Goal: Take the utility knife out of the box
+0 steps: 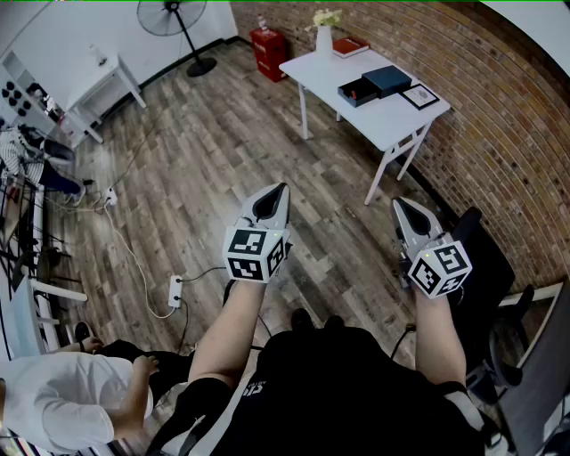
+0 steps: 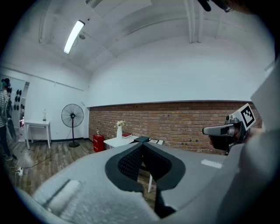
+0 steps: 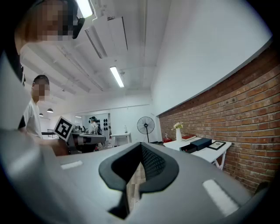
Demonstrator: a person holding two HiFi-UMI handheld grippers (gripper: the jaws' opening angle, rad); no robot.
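Observation:
A dark box (image 1: 374, 86) with its drawer pulled out lies on the white table (image 1: 321, 67) by the brick wall, far ahead of me. No utility knife shows in any view. My left gripper (image 1: 279, 190) and right gripper (image 1: 400, 203) hang in the air over the wooden floor, well short of the table, both shut and empty. In the left gripper view the shut left gripper (image 2: 142, 144) points toward the table (image 2: 120, 141), where the box (image 2: 141, 139) is just visible. The right gripper (image 3: 141, 145) is also shut in its own view, with the box (image 3: 199, 143) off to its right.
On the table stand a vase of flowers (image 1: 324, 34), a red book (image 1: 350, 46) and a framed picture (image 1: 419, 96). A red cabinet (image 1: 269, 42) and a fan (image 1: 178, 27) stand beyond. A power strip (image 1: 175, 291) and cables lie on the floor. A black chair (image 1: 485, 267) is at my right, a seated person (image 1: 53, 410) at lower left.

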